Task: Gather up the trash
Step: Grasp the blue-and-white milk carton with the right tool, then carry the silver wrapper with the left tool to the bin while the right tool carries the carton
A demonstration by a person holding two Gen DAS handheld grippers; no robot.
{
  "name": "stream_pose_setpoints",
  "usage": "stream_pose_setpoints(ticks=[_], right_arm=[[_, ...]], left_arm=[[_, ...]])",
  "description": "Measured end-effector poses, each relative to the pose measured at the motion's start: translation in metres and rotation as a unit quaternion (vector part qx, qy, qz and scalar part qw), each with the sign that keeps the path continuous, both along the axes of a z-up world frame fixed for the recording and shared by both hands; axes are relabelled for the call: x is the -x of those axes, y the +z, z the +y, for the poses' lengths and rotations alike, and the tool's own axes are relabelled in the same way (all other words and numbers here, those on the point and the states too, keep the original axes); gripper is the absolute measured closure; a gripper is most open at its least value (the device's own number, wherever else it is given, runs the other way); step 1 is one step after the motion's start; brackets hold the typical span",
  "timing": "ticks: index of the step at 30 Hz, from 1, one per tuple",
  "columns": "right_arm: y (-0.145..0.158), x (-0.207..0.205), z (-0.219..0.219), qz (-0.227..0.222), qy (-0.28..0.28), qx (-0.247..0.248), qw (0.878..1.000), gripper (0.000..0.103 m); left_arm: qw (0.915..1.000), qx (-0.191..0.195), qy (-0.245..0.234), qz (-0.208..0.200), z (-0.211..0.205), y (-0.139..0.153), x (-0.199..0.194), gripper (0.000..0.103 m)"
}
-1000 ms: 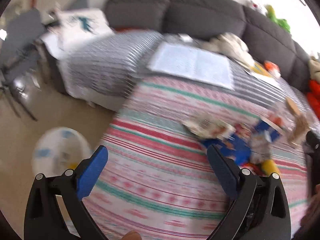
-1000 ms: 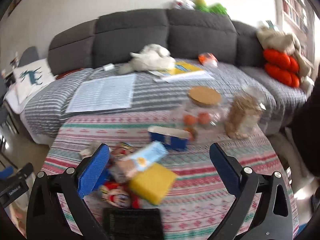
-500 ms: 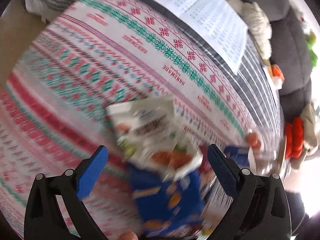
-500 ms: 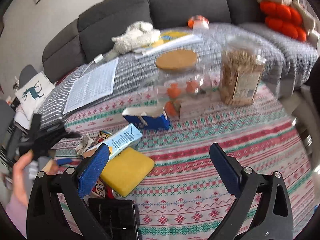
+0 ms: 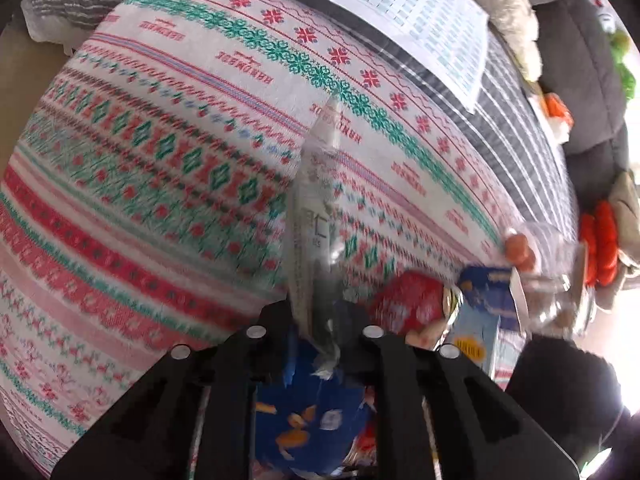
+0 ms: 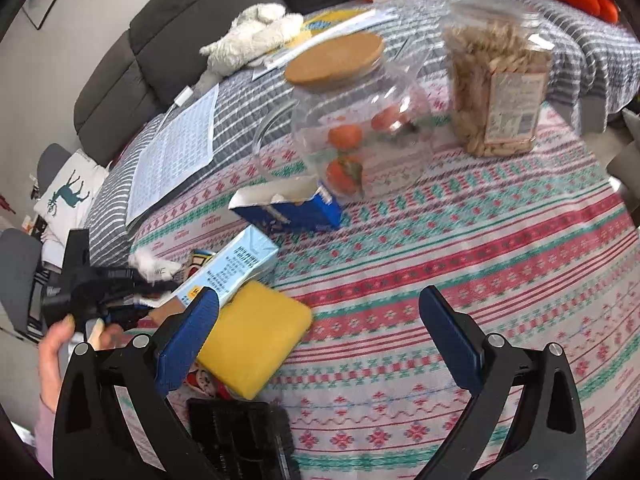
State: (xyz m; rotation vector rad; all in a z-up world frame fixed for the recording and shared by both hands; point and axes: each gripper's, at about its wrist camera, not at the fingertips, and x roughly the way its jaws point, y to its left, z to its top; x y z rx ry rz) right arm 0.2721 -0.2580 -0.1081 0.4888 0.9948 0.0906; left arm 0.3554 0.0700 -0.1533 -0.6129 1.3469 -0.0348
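Note:
My left gripper (image 5: 316, 320) is shut on a crumpled white wrapper (image 5: 316, 216) that sticks up edge-on between its jaws, over a blue wrapper (image 5: 316, 424) on the patterned tablecloth (image 5: 160, 184). In the right wrist view the left gripper (image 6: 120, 292) sits at the table's left edge beside the white wrapper (image 6: 154, 266). My right gripper (image 6: 320, 340) is open and empty above the tablecloth, its left finger over a yellow sponge (image 6: 256, 336). A light-blue carton (image 6: 232, 268) and an open blue box (image 6: 288, 204) lie near it.
A glass jar with a cork lid (image 6: 348, 116) holds orange fruit. A jar of pasta (image 6: 500, 88) stands to its right. A black object (image 6: 240, 436) lies at the near edge. A grey sofa (image 6: 180, 40) with papers and a plush toy lies behind.
My left gripper has closed on the white wrapper, which now stands edge-on between the jaws. My right gripper has moved lower and closer to the table.

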Motion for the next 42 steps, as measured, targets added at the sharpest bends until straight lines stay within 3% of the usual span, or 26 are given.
stream_pose_setpoints(ticks=[6, 9, 13, 19, 22, 24, 30, 42], right_arm=[[-0.009, -0.026, 0.022, 0.039, 0.008, -0.06, 0.997, 0.007], [-0.009, -0.035, 0.035, 0.048, 0.012, -0.063, 0.997, 0.007], [-0.015, -0.053, 0.053, 0.071, 0.006, -0.056, 0.996, 0.007], [-0.025, -0.069, 0.077, 0.095, 0.009, -0.032, 0.995, 0.008], [-0.035, -0.072, 0.084, 0.105, 0.013, -0.02, 0.994, 0.018], [-0.039, -0.073, 0.086, 0.106, 0.02, -0.017, 0.994, 0.039], [-0.031, -0.068, 0.088, 0.073, 0.033, 0.002, 0.997, 0.067], [0.025, -0.021, 0.097, -0.052, 0.065, 0.059, 0.995, 0.068]], left_arm=[[0.9982, 0.006, 0.002, -0.059, 0.027, 0.027, 0.041, 0.089], [0.9947, -0.019, 0.015, -0.1, 0.045, 0.047, 0.065, 0.089], [0.9838, -0.06, 0.022, -0.167, 0.057, 0.076, 0.109, 0.089], [0.9768, -0.087, -0.005, -0.196, 0.042, 0.083, 0.115, 0.089], [0.979, -0.08, -0.005, -0.187, 0.046, 0.076, 0.111, 0.089], [0.9806, -0.073, -0.002, -0.182, 0.048, 0.07, 0.11, 0.089], [0.9782, -0.078, -0.002, -0.192, 0.048, 0.072, 0.114, 0.089], [0.9657, -0.072, -0.007, -0.249, 0.047, 0.091, 0.126, 0.089]])
